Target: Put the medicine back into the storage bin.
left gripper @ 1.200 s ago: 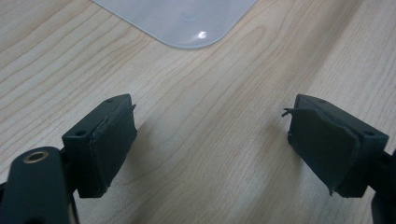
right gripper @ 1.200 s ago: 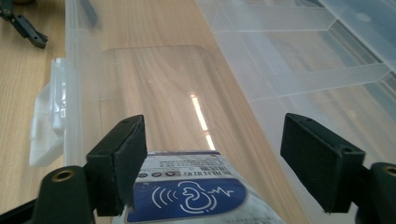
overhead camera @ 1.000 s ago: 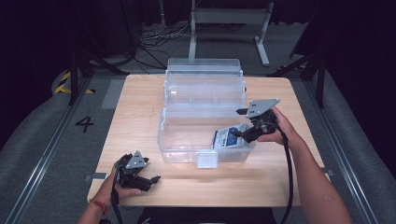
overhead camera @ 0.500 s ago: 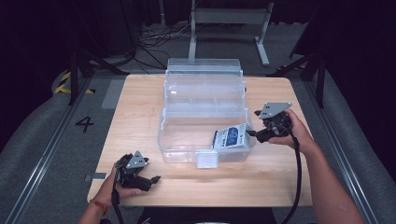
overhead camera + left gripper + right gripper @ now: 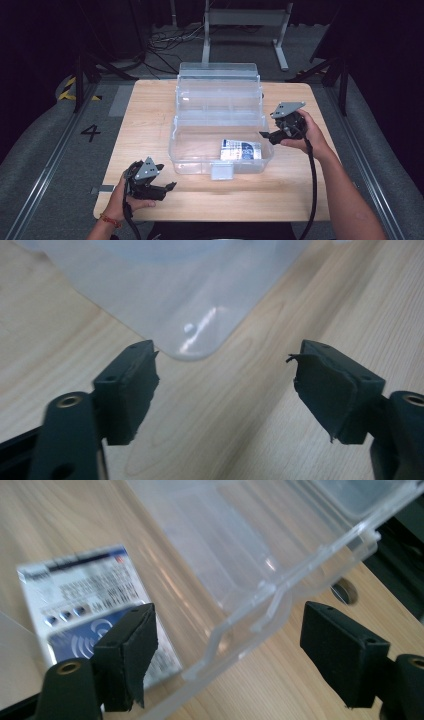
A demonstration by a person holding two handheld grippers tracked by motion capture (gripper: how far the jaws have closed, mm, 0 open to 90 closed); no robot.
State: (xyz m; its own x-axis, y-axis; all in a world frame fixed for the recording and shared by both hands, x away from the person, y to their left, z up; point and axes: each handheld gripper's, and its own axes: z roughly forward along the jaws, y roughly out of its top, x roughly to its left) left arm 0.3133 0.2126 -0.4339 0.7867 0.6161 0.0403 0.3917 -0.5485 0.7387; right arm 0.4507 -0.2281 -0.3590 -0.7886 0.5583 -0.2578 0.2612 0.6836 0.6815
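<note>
clear plastic box [image 5: 220, 125] open at the middle of the wooden table [image 5: 150, 105], lid tilted back. blue and white packet [image 5: 241, 149] flat on the box floor, near the front right corner. right gripper [image 5: 267, 135] just outside the box's right wall, held in the right hand [image 5: 300, 137], aimed toward the packet; jaws spread with nothing between, packet and box rim [image 5: 260, 615] seen past them in the right gripper view. left gripper [image 5: 167, 187] near the table's front left, held in the left hand [image 5: 127, 197], just beside the box's front left corner [image 5: 195, 347]; jaws apart, just been closing a little, only bare wood between them.
</note>
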